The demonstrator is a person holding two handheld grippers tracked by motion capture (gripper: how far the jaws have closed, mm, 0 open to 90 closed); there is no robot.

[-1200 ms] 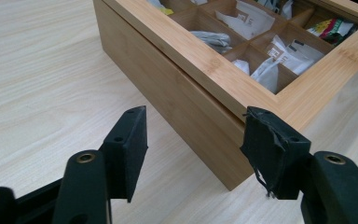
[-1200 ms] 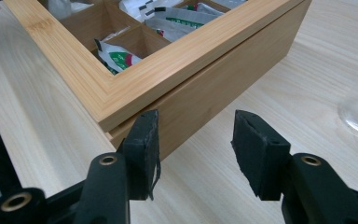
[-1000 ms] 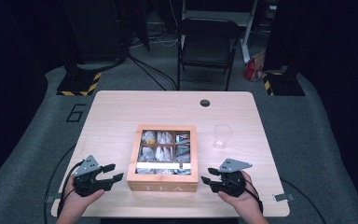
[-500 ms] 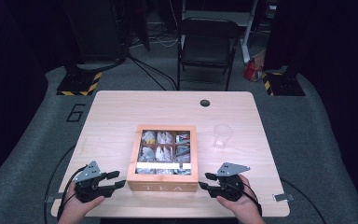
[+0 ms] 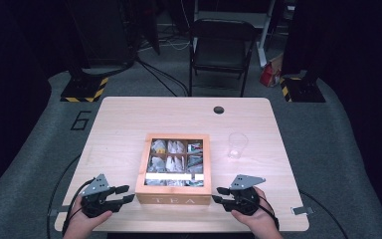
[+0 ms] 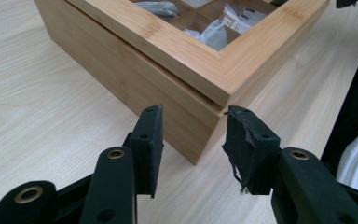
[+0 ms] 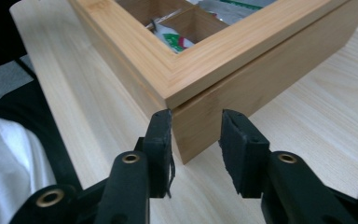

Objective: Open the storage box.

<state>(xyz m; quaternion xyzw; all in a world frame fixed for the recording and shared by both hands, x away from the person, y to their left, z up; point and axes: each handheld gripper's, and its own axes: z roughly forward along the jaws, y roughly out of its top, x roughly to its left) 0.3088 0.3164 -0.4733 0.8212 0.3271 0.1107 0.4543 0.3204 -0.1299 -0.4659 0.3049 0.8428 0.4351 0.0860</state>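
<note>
tea box [image 5: 173, 174] on pale wood table [image 5: 124, 124]; left gripper [image 5: 123, 194], right gripper [image 5: 219, 195] closing, narrow, gripping nothing.

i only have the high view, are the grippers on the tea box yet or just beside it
observer: The left gripper straddles a near corner of the box. Its jaws have just been closing, with gaps still showing.
operator: and the right one
observer: The right gripper has the other near corner between its jaws, which have also just been closing. One pad sits right at the lid edge, and the other stands clear.
operator: lid shut?
observer: Yes, the lid lies flat, with only a thin seam under it.
</note>
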